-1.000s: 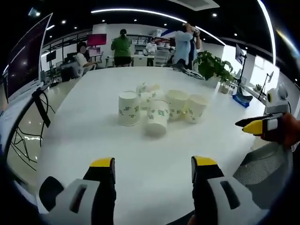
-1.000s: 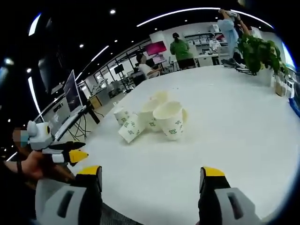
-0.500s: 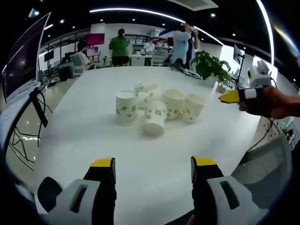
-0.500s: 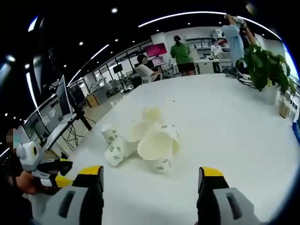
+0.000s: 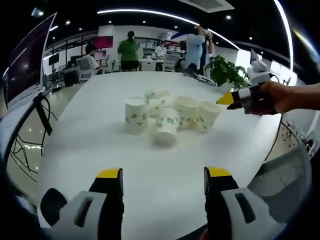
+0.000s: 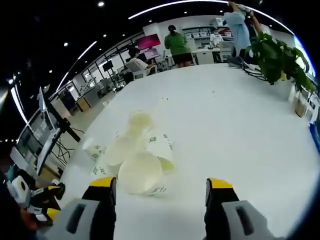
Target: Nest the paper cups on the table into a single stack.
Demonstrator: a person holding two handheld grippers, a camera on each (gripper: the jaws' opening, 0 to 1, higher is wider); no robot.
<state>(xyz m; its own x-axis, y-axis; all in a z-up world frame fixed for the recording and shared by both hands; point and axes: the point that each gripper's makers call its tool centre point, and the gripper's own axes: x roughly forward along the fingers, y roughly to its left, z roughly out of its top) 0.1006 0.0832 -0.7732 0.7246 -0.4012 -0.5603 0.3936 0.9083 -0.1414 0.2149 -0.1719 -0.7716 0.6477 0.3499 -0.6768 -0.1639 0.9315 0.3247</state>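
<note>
Tongs first: your left gripper hangs low over the near edge of the table, jaws apart with nothing between them, well short of the cups. Your right gripper sits with its jaws spread and empty too, looking down on the nearest open cup, which lies just ahead of its tips. In the left gripper view that right gripper shows in a hand, beside the right end of the cluster; its jaw state is not clear from that angle.

Outward from there, the paper cups sit bunched mid-table: one upside-down cup at the left, a tipped cup in front, others crowded behind and touching.

By my reading, nesting has not begun. No cup is gripped, and I cannot tell whether any sit inside one another. Every cup is left to stack.

Farther off, a potted plant stands at the table's far side, and people work beyond it.
</note>
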